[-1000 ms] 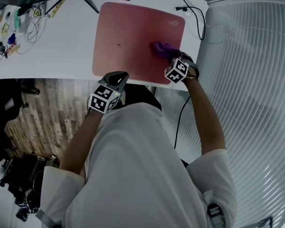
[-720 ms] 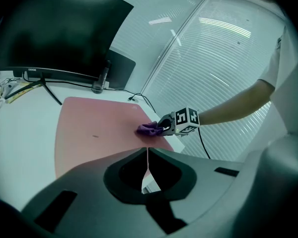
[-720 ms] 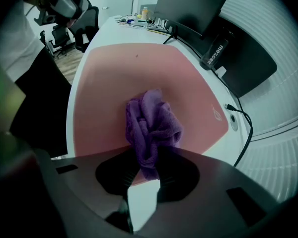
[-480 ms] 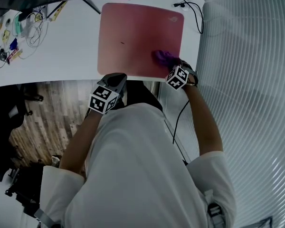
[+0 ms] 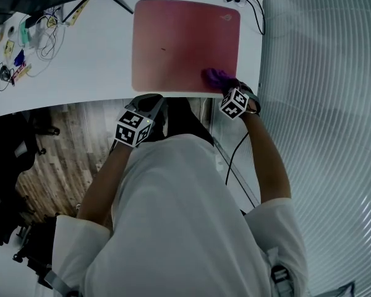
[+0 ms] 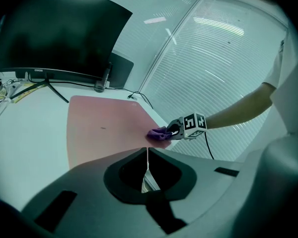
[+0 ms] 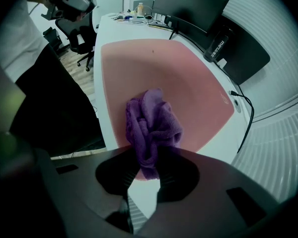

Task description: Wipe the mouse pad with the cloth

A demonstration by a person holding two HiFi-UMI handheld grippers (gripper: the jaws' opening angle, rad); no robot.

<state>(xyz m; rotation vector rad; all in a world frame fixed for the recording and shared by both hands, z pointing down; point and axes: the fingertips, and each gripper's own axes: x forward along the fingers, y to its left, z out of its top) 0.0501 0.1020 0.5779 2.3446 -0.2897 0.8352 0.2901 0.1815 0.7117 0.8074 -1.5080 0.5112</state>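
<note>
While left claw (image 6: pixel 147 151) sits closed, right claw (image 7: pixel 148 158) pinches crumpled plush cloth (image 7: pixel 154 120) on mouse pad (image 7: pixel 186 78).

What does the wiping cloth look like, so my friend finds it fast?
Find the white desk with the big pink mouse pad. At the pad's near right corner, the right gripper pinches a crumpled cloth. It is the only purple, fluffy thing there.
</note>
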